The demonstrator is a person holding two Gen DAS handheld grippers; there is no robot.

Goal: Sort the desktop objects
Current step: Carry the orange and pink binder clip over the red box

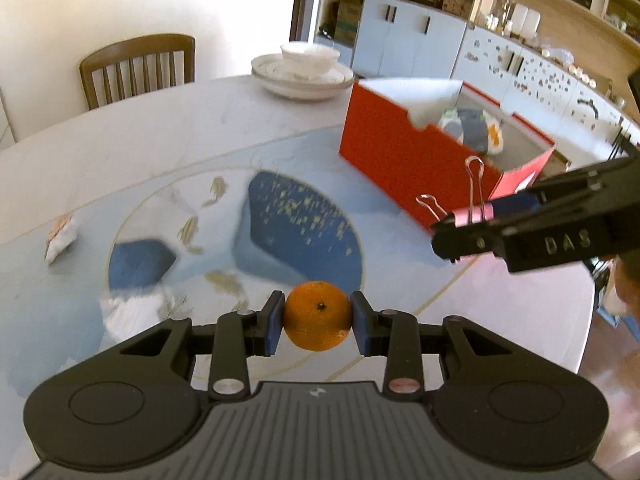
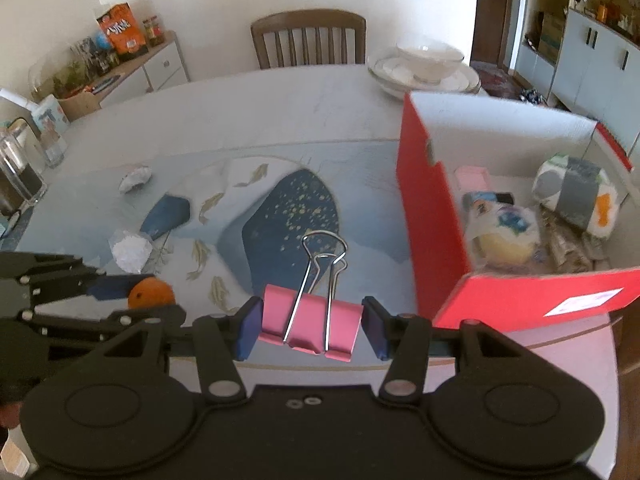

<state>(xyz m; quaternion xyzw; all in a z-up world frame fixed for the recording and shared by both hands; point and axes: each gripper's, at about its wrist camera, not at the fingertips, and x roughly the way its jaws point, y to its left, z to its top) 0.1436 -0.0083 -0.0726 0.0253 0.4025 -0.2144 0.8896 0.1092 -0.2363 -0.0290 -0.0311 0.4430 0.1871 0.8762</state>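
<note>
My left gripper [image 1: 318, 322] is shut on a small orange [image 1: 317, 321], its blue pads pressed on both sides, and holds it above the patterned table mat. The same orange [image 2: 151, 293] shows at the left of the right wrist view. My right gripper [image 2: 312, 330] is shut on a pink binder clip [image 2: 312, 322] whose wire handles point forward. In the left wrist view that clip [image 1: 472, 216] hangs just in front of the red box [image 1: 404, 152]. The box [image 2: 436, 216] stands open on the right with several items inside.
Two crumpled white paper balls [image 2: 130, 249] [image 2: 136, 178] lie on the mat at left. Stacked white plates with a bowl [image 1: 304, 72] sit at the table's far edge. A wooden chair [image 2: 308, 38] stands behind. A glass and a clear container [image 2: 20, 168] are at far left.
</note>
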